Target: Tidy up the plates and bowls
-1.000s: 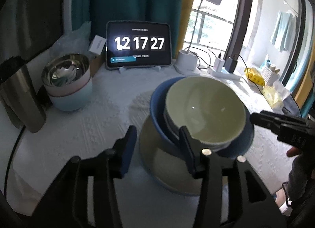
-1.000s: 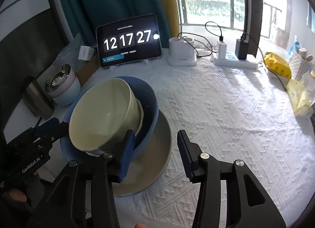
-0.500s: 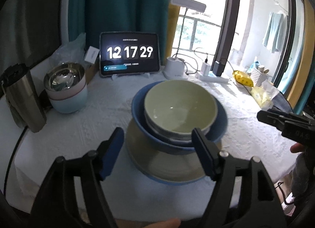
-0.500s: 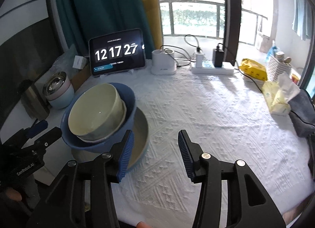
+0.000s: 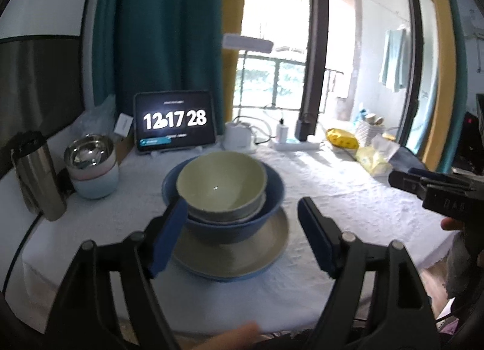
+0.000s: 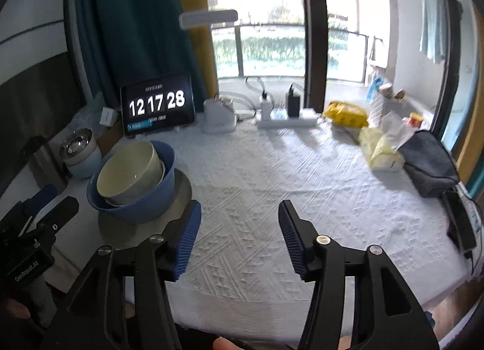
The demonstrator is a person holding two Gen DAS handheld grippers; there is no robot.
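A pale green bowl (image 5: 220, 186) sits nested in a blue bowl (image 5: 272, 192), which stands on a beige plate (image 5: 266, 247) over a blue plate. The stack also shows in the right wrist view: green bowl (image 6: 127, 171), blue bowl (image 6: 151, 198), plate (image 6: 181, 192). My left gripper (image 5: 242, 235) is open and empty, held back above the table's near edge in front of the stack. My right gripper (image 6: 239, 238) is open and empty, to the right of the stack above the tablecloth.
A steel bowl stacked in pale bowls (image 5: 92, 165) and a steel flask (image 5: 39, 174) stand at the left. A tablet clock (image 5: 175, 123), lamp base (image 6: 219, 115), power strip (image 6: 287, 120), yellow bag (image 6: 345, 114), tissue pack (image 6: 381, 150) and dark pouch (image 6: 429, 162) line the back and right.
Both grippers have pulled back and up from the stack. The left gripper has opened wider. The stack has stayed in place.
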